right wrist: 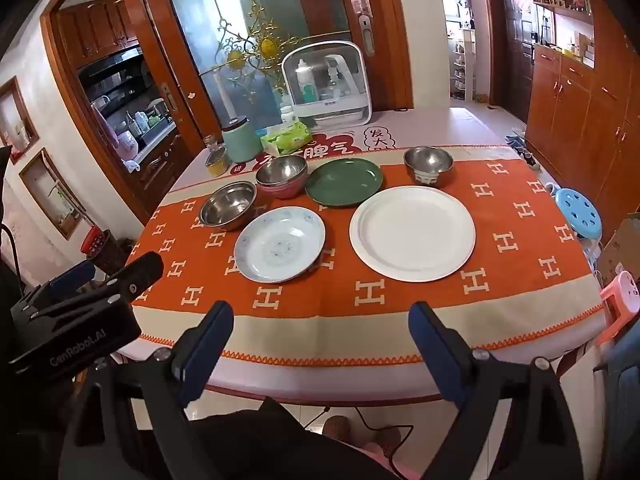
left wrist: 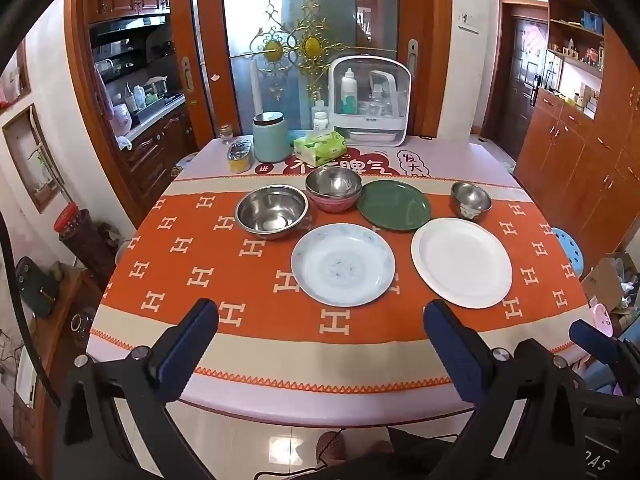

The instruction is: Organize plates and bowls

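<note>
Both the left hand-held gripper (left wrist: 320,334) and the right hand-held gripper (right wrist: 322,336) are hovering wide open and empty over the near edge of the tabletop (left wrist: 280,400), touching nothing. The white plate (right wrist: 412,234), the blue-patterned plate (right wrist: 279,244) and the green plate (right wrist: 344,182) are lying apart on the orange cloth (left wrist: 208,280), with the large steel bowl (left wrist: 271,210) and small steel bowl (left wrist: 471,200) standing alone. Only one steel bowl (left wrist: 334,184) is sitting nested in the pink bowl (left wrist: 334,204), so nearly all the stacking looks left to do.
</note>
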Motion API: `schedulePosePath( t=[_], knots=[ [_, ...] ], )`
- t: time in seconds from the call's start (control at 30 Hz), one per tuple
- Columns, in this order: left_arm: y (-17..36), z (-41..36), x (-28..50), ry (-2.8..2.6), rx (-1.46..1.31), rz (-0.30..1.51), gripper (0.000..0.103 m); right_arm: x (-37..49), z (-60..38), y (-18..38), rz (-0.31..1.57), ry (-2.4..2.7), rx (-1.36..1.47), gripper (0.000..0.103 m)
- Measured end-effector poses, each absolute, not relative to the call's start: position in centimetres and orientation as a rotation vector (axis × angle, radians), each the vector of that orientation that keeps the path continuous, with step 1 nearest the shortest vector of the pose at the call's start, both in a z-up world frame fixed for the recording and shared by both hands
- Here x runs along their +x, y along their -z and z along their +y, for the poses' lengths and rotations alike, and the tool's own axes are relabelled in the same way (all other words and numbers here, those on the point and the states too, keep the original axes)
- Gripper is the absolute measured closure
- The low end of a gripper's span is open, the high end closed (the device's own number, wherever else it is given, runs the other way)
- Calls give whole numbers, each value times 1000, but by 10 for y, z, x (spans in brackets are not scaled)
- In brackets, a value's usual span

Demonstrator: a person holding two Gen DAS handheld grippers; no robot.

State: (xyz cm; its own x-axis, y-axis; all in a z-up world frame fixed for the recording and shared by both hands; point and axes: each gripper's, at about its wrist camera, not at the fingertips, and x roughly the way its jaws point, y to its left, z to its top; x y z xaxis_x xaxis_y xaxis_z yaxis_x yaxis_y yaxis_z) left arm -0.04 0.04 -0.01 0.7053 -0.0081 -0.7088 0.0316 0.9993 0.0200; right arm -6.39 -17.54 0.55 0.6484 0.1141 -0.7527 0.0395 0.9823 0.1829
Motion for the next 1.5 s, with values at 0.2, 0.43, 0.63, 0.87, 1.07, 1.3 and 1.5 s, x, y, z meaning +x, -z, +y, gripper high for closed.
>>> schedulePosePath(
  t=[0.2, 0.43, 0.63, 0.87, 1.07, 1.3, 1.5],
  knots=[
    [3, -7, -7, 24, 37, 791, 1, -62, -176, -5, 869, -38, 189, 13],
    [1, -7, -3, 30, 37, 801, 1, -61, -172, -6, 875, -36, 187, 13],
    [1, -6, 1, 37, 32, 803, 1, -57, -180, -3, 874, -32, 188, 13],
    [5, 1, 18, 57, 33, 799, 1, -50, -171, -4, 861, -4, 181, 13],
    [4, 8, 25, 71, 26, 788, 1, -47, -166, -6, 844, 12, 173, 13],
    [4, 12, 29, 87, 29, 778, 1, -46, -159, -8, 835, 27, 172, 13],
    [4, 12, 30, 131, 43, 772, 1, -47, -156, -7, 833, 46, 197, 13]
  ],
)
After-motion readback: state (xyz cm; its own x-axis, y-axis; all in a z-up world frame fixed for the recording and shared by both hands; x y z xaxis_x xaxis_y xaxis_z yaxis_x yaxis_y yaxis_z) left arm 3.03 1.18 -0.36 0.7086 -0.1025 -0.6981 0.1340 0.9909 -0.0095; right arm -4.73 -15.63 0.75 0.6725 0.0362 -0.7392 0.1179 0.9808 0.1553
